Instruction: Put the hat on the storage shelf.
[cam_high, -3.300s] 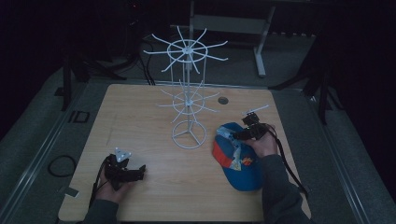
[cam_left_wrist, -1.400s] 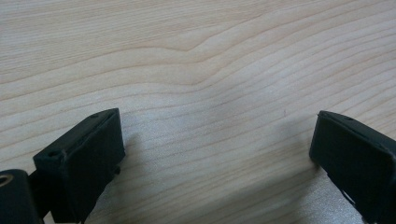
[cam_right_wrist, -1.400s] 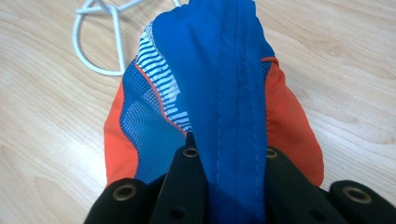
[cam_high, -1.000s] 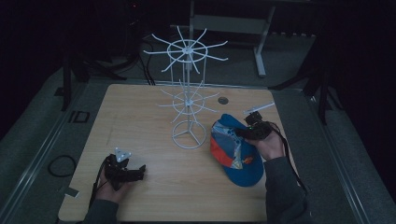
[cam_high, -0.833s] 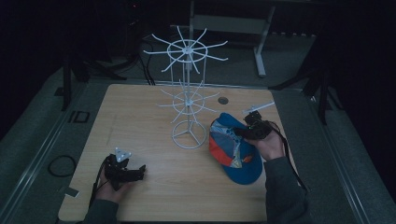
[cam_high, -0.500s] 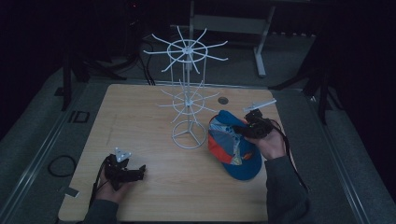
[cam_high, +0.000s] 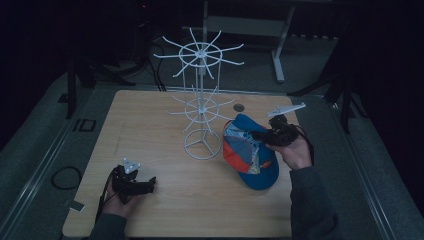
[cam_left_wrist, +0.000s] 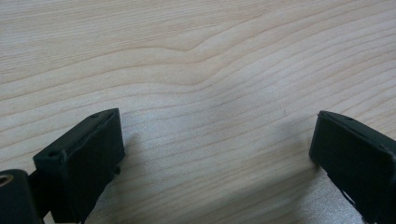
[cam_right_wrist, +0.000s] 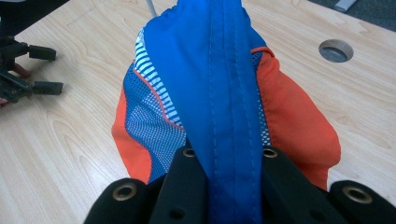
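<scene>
- Cap (cam_high: 250, 155), blue with orange and striped mesh panels, sits at the right side of the wooden worktop (cam_high: 150, 125), just right of the wire stand's base.
- Right tool (cam_high: 261, 136), held in the person's right hand (cam_high: 295, 150), has its jaws clamped narrowly on the cap's right edge; in the right gripper view a fold of blue fabric (cam_right_wrist: 224, 93) runs up between the two black jaws.
- The far part of the cap is raised off the worktop where the tool pinches it; the near part looks to rest on the wood.
- A white wire display stand (cam_high: 200, 100) rises at the middle of the worktop, with two rings of radiating prongs, one high and one lower, over a round base.
- A round hole (cam_high: 238, 107) is cut in the worktop on the far side, just beyond the cap.
- Left tool (cam_high: 150, 184) rests low at the near left of the worktop in the left hand (cam_high: 122, 200), well apart from the cap.
- In the left gripper view its jaws stand wide apart, with bare wood grain between them.
</scene>
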